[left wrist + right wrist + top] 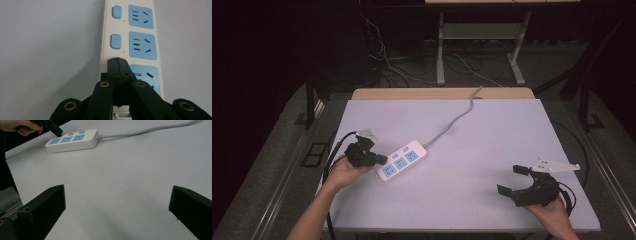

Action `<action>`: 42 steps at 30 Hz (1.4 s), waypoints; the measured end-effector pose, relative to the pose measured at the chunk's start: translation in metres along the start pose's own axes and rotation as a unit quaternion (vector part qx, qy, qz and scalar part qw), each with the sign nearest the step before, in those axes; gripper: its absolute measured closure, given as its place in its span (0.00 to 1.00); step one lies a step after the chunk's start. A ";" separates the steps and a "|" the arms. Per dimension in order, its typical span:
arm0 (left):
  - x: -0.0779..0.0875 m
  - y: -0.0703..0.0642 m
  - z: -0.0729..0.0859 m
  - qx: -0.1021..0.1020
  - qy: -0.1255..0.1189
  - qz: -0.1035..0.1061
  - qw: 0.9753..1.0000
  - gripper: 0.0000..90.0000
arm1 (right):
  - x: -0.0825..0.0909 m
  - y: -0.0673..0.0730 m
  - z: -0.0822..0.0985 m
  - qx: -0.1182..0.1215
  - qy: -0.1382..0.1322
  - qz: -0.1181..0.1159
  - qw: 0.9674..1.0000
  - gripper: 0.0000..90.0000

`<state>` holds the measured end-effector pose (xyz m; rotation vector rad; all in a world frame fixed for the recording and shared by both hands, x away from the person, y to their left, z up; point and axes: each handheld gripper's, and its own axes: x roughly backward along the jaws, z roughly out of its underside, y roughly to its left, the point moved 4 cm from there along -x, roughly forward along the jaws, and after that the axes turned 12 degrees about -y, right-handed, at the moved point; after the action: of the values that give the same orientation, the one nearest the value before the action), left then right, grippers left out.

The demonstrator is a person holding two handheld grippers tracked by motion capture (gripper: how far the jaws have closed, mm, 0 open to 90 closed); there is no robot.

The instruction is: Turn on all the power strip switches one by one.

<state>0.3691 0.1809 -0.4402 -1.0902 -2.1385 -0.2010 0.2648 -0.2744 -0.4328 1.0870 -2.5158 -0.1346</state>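
A: White plastic with blue faces: power strip [404, 159], flat on the counter [472, 150], left of the middle, grey cord [452, 122] trailing off toward the far edge. Worth worrying about anything?

B: Starting at the left, yes. Left claw [383, 160] fully closed, nothing pinched between the jaws, tips used like one blunt finger. Seems to press down on the near end of the strip, right where the third blue switch would sit, in line with the two switches [116, 12] visible farther along. Cannot tell for certain whether touching the switch itself or the white casing beside it.

A: So what goes wrong?

B: Probably a slip. Small rounded switch, narrow tips, slanted approach: easy to skid off sideways onto the socket face [147, 75] next to it and miss the click. Could also shove the whole strip along the counter, since nothing pins it down. Might even tip the far end up, given pressure so close to one end.

A: And over on the right?

B: Right claw [510, 180] wide open, empty, low over bare counter near the right front corner, well apart from the strip. No help as a brace from there. Better to come in and steady the strip's cord end.
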 end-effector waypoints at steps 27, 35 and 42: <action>0.006 -0.005 -0.009 -0.008 0.004 -0.003 1.000 1.00 | -0.001 0.000 0.000 0.004 0.002 0.001 1.000 0.01; 0.014 -0.005 -0.023 -0.018 0.001 -0.008 1.000 1.00 | -0.001 0.000 0.000 0.004 0.002 0.000 1.000 0.01; 0.017 -0.005 -0.032 -0.024 0.000 -0.010 1.000 1.00 | -0.001 0.000 0.000 0.004 0.004 0.000 1.000 0.01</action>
<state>0.3762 0.1749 -0.4046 -1.0970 -2.1549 -0.2636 0.2655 -0.2734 -0.4337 1.0894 -2.5118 -0.1196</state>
